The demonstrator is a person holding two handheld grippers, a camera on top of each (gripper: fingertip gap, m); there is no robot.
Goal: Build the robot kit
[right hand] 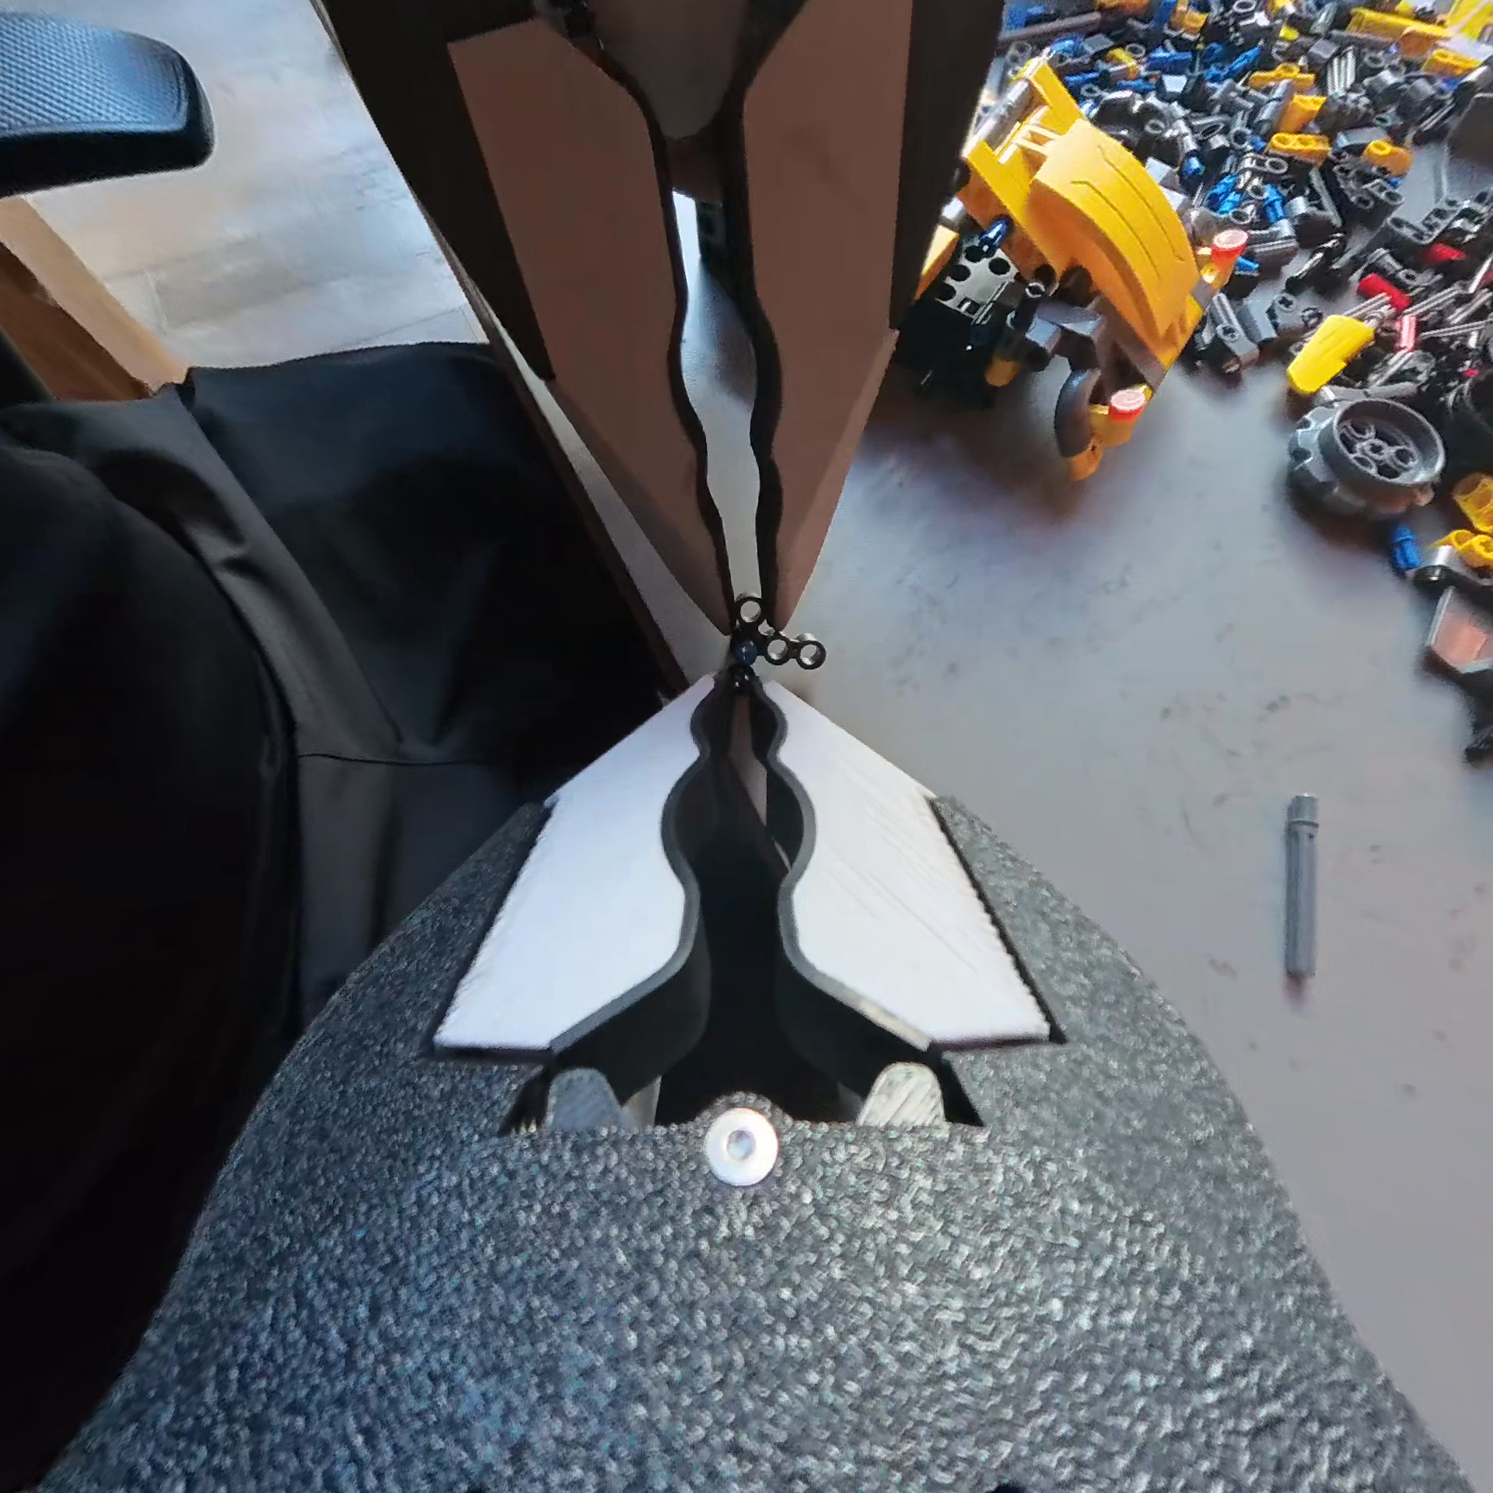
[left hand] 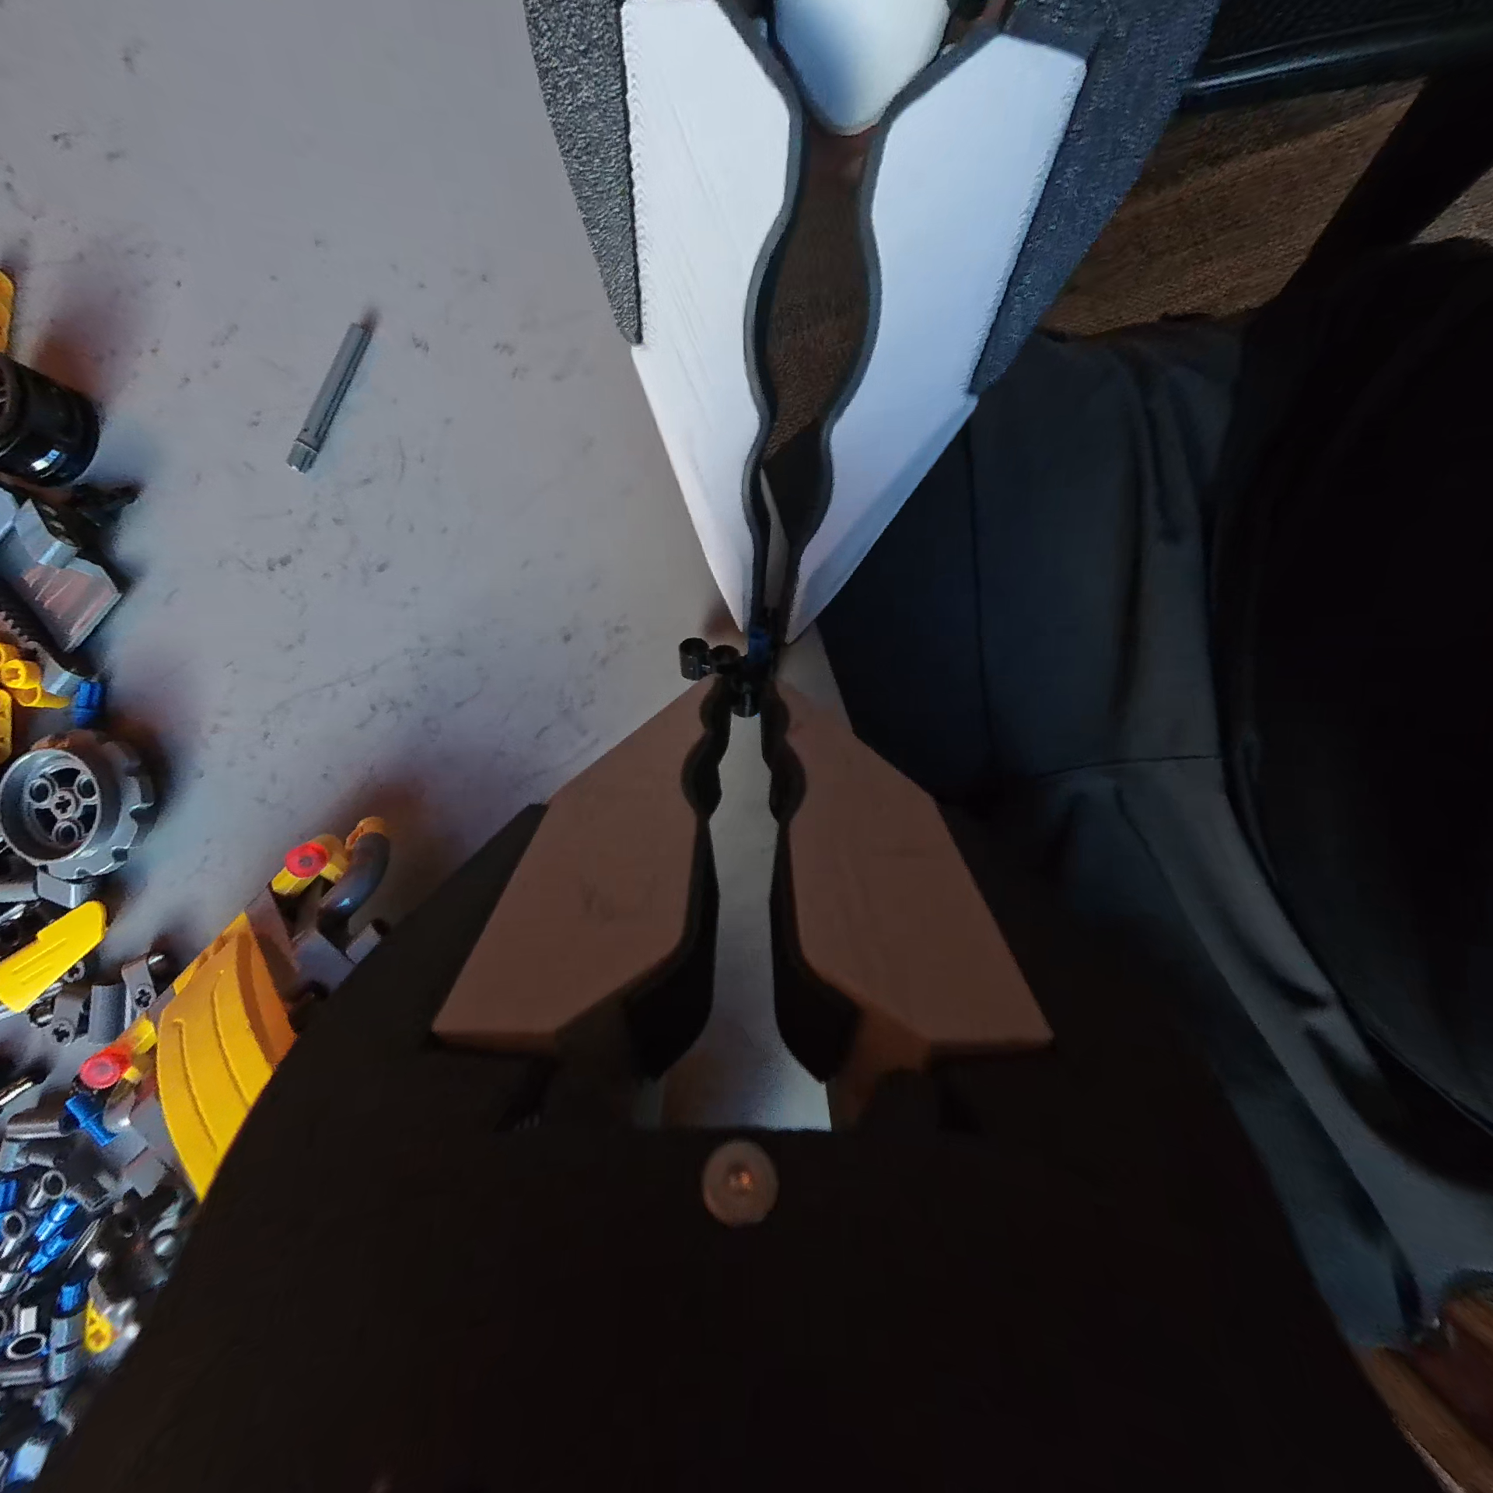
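- Left gripper, brown fingers: tips drawn narrow and pinching one end of a small black holed connector; seen from the right wrist view, the same gripper comes down from above onto the piece.
- Right gripper, white fingers: tips nearly together, gripping a small dark blue pin that sits in the connector; in the left wrist view this gripper meets the left one tip to tip.
- Connector held in the air between the two grippers, above the near edge of the grey table; one arm of it juts sideways, free of both grippers.
- Grey axle rod lies alone on the table, well apart from the grippers; also seen in the left wrist view.
- Pile of loose building parts at the table's far side; yellow part-built vehicle at its edge; grey wheel hub near it.
- Dark cloth beside the table edge; chair armrest beyond.
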